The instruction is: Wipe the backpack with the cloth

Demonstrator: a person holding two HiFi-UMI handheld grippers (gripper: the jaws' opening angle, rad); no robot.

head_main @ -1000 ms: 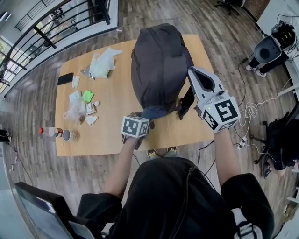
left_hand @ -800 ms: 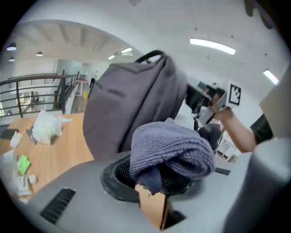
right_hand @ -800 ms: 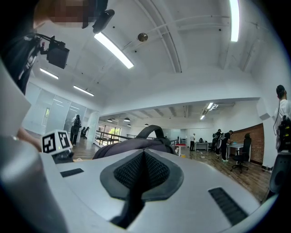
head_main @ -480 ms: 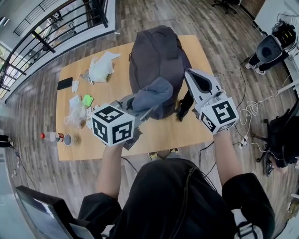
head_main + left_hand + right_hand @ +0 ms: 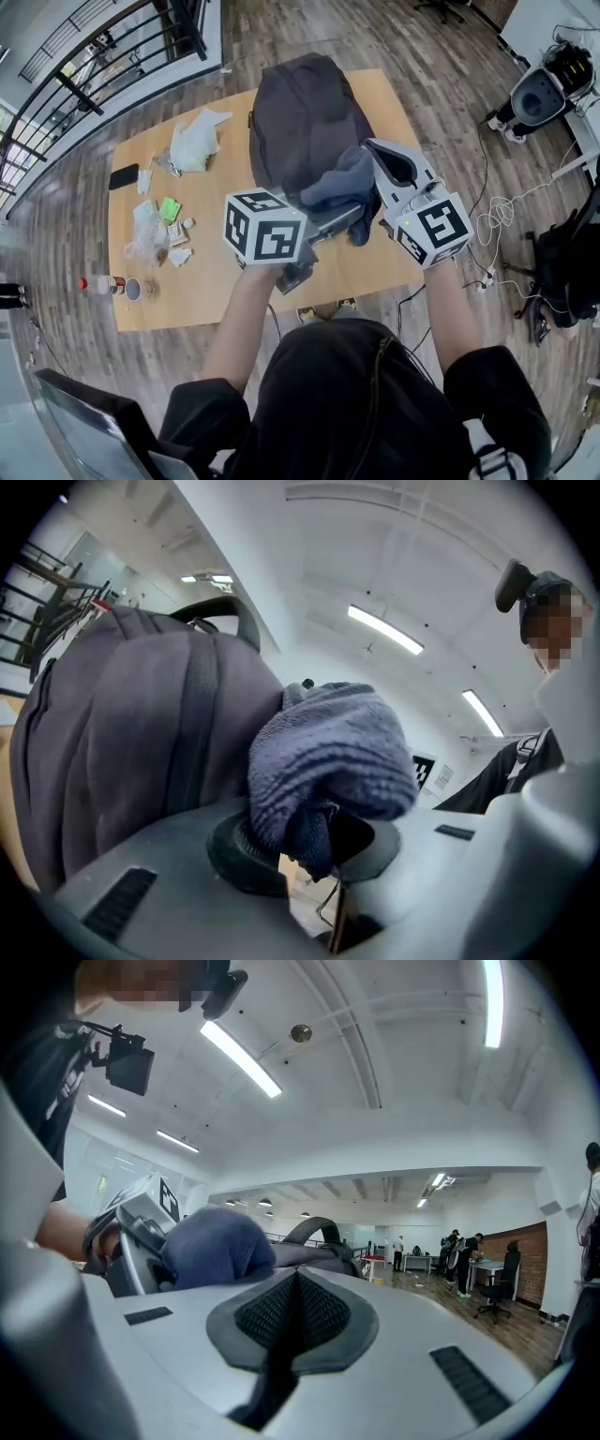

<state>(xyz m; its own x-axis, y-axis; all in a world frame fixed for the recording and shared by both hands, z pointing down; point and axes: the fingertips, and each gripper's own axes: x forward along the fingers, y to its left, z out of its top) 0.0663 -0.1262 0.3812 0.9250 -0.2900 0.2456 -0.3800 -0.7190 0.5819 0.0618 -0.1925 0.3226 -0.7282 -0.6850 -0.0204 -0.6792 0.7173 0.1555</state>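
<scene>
A dark grey backpack (image 5: 300,117) stands upright on the wooden table (image 5: 225,281). My left gripper (image 5: 330,214) is raised in front of it, shut on a blue-grey cloth (image 5: 342,180). In the left gripper view the cloth (image 5: 328,761) bulges over the jaws of the left gripper (image 5: 314,860), with the backpack (image 5: 141,724) just behind. My right gripper (image 5: 377,155) stays level at the backpack's right side, jaws together, and a black strap (image 5: 367,217) hangs from them. The right gripper view shows that gripper (image 5: 295,1307) shut, with the cloth (image 5: 211,1246) and the backpack (image 5: 314,1246) beyond it.
On the table's left half lie a white plastic bag (image 5: 192,141), a black phone (image 5: 124,176), a green packet (image 5: 170,208), and a bottle and cup (image 5: 117,285). A robot base (image 5: 544,94) and cables (image 5: 497,225) are on the floor at the right.
My left gripper has risen from the table's front edge with the cloth and moved right, up beside the backpack near the right gripper. The right gripper has stayed where it was.
</scene>
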